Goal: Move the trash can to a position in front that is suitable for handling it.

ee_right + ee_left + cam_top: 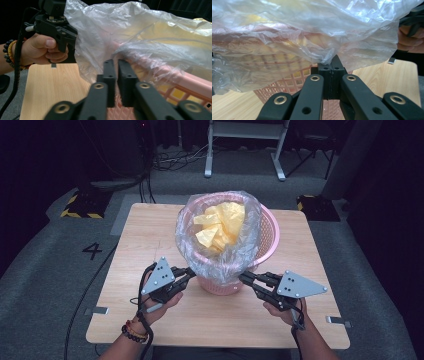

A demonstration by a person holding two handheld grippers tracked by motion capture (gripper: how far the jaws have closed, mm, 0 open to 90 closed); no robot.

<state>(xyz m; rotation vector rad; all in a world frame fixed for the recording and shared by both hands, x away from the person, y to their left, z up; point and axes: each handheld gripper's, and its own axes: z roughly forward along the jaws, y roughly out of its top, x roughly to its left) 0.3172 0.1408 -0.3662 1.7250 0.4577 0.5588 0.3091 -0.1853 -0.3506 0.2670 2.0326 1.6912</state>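
Room: dark, with a grey floor around a light wooden table (150, 315); a white frame stands behind it.
High view, basket: a pink basket (267, 237) stands upright near the table's middle, lined with a clear plastic bag (240, 252) that holds crumpled yellow paper (222, 222).
High view, grippers: the left gripper (190, 272) meets the bag at the basket's near left, the right gripper (243, 278) at its near right.
Left gripper view: the jaws are pressed together, pinching a fold of the bag (329, 56) at their tips, with the basket (287, 82) just behind.
Right gripper view: the jaws stand slightly apart with a narrow gap, the bag (105, 40) draped just beyond them over the basket's rim (185, 82); whether they grip any film I cannot tell. The left hand (41, 51) holds its gripper farther off.
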